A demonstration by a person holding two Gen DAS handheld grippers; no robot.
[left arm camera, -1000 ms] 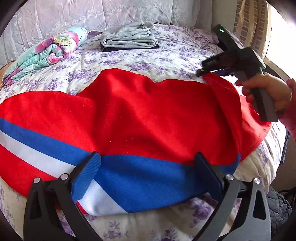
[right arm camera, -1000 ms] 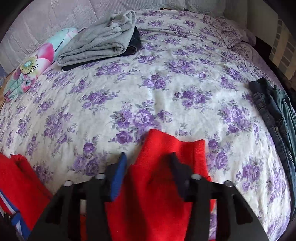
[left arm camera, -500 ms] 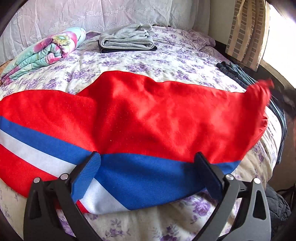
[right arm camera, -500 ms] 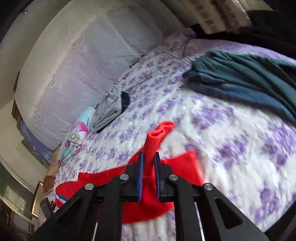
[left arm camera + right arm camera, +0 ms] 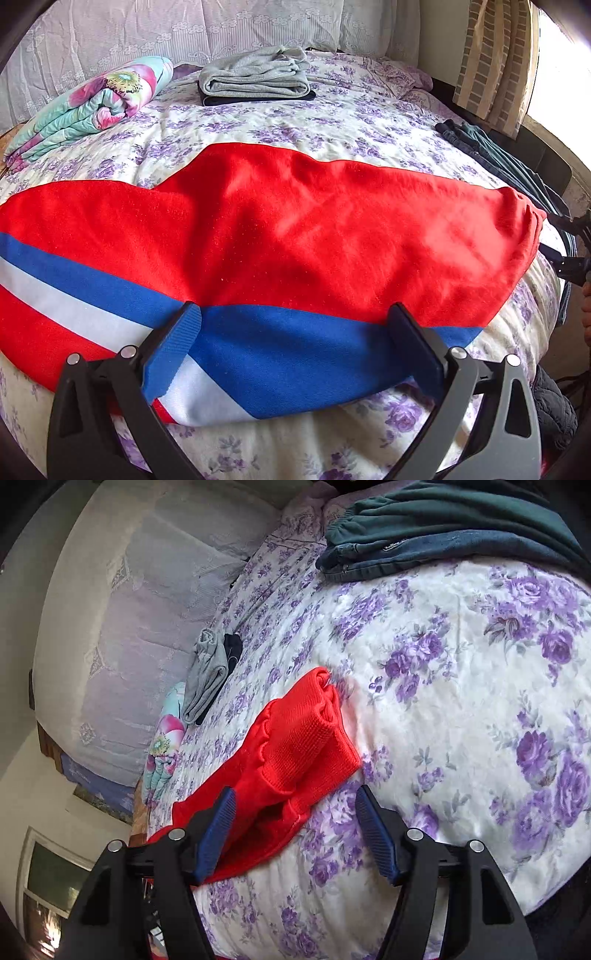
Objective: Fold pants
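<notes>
I am working on the red pants (image 5: 295, 229), which are lying spread flat across the near half of the bed (image 5: 332, 122), well apart from the grey folded clothes (image 5: 255, 74) and the flowered rolled blanket (image 5: 92, 103) up by the headboard. My left gripper (image 5: 295, 343) is hanging with its jaws spread wide over the blue-and-white side stripe at the pants' near edge, holding nothing. My right gripper (image 5: 295, 830) is sitting at the ribbed cuff (image 5: 303, 746), its jaws also wide apart and gripping nothing; the cuff is lying loose on the bedspread between and just ahead of them, bunched and doubled on itself. A dark pile of jeans (image 5: 424, 528) is lying beyond the cuff, well apart from it. I judge the leg is being laid out straight before the fold proper. To do this well, I should be flattening that crumpled cuff so both layers line up, then taking hold of cuff and waistband cleanly, catching both layers of cloth and none of the bedspread, and carrying one end over the other with the edges matched and the stripe running straight.
</notes>
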